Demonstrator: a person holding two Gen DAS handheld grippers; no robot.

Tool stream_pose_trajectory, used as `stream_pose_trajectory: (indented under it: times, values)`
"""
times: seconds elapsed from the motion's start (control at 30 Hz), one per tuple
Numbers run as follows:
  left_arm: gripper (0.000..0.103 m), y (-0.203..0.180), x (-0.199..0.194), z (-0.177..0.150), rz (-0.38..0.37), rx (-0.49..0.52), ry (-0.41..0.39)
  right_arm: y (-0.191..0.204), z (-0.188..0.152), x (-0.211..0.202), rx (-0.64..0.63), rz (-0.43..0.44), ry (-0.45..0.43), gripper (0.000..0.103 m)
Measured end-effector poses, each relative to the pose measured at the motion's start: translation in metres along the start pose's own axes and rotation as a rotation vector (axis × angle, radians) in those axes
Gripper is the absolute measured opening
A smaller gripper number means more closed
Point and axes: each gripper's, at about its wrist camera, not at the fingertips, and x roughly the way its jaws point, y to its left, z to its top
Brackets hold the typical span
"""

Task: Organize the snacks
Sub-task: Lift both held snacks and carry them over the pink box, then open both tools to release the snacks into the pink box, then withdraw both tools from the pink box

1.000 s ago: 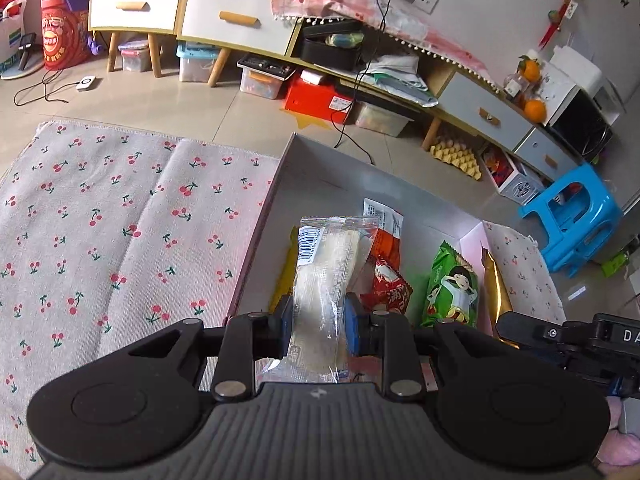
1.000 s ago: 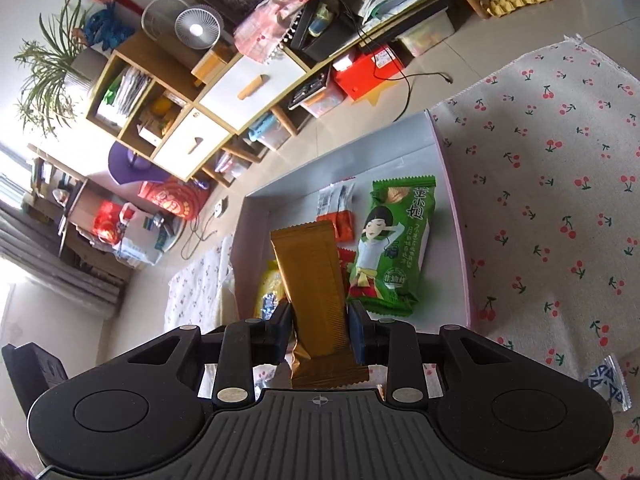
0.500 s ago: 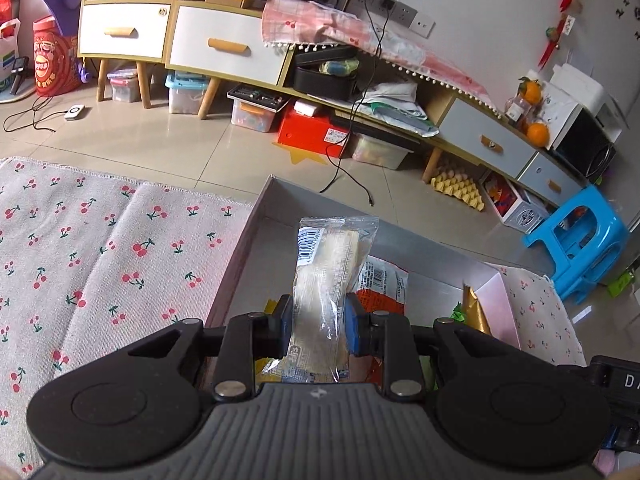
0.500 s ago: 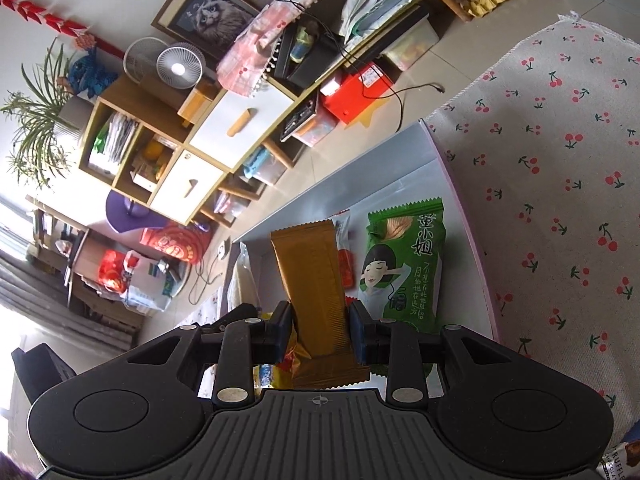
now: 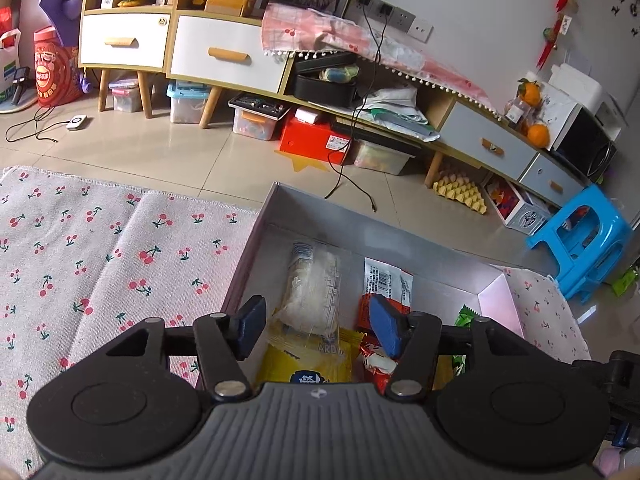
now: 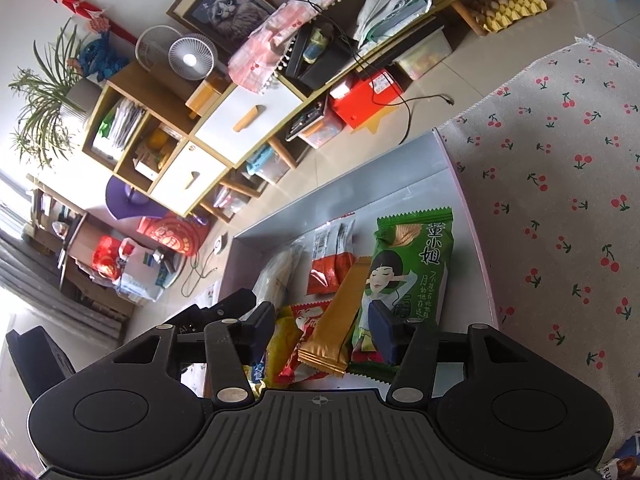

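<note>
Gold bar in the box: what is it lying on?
The gold bar rests across a red packet and the green bag's edge. What lies under its middle is covered.

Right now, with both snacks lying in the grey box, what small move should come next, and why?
Probably lift both grippers up and back out of the grey open box. The left gripper and right gripper have just been opening; the clear-wrapped pale snack and the golden foil bar lie loose between unpressed fingers.
</note>
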Motion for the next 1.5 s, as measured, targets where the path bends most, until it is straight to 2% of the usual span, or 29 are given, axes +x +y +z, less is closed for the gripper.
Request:
stream_pose_trajectory:
  times: [0.2, 0.33, 0.57, 0.73, 0.97, 1.07, 1.2, 1.27, 1.5]
  values:
    - [0.063, -0.005, -0.014, -0.005, 0.026, 0.06, 0.008, 0.004, -0.002, -0.013, -0.024, 0.002, -0.004, 0.058]
    - [0.068, -0.009, -0.025, -0.009, 0.046, 0.106, 0.014, 0.006, -0.003, -0.026, -0.041, 0.002, -0.023, 0.071]
    - [0.075, -0.007, -0.042, -0.014, 0.067, 0.102, 0.037, 0.006, -0.007, -0.045, -0.072, -0.014, -0.027, 0.072]
    - [0.084, -0.008, -0.056, -0.018, 0.082, 0.122, 0.042, 0.012, -0.015, -0.056, -0.155, -0.045, -0.027, 0.077]
    - [0.096, -0.005, -0.074, -0.034, 0.081, 0.134, 0.064, 0.026, -0.037, -0.065, -0.355, -0.099, 0.013, 0.082]
    - [0.101, -0.001, -0.08, -0.044, 0.087, 0.168, 0.036, 0.028, -0.048, -0.066, -0.439, -0.12, 0.042, 0.082]
    - [0.101, 0.004, -0.085, -0.05, 0.14, 0.244, 0.014, 0.026, -0.061, -0.071, -0.523, -0.158, 0.075, 0.082]
    - [0.102, 0.01, -0.087, -0.053, 0.151, 0.257, -0.005, 0.023, -0.063, -0.075, -0.55, -0.17, 0.08, 0.087]
    - [0.102, 0.031, -0.081, -0.062, 0.19, 0.321, 0.019, -0.005, -0.059, -0.097, -0.585, -0.256, 0.024, 0.089]
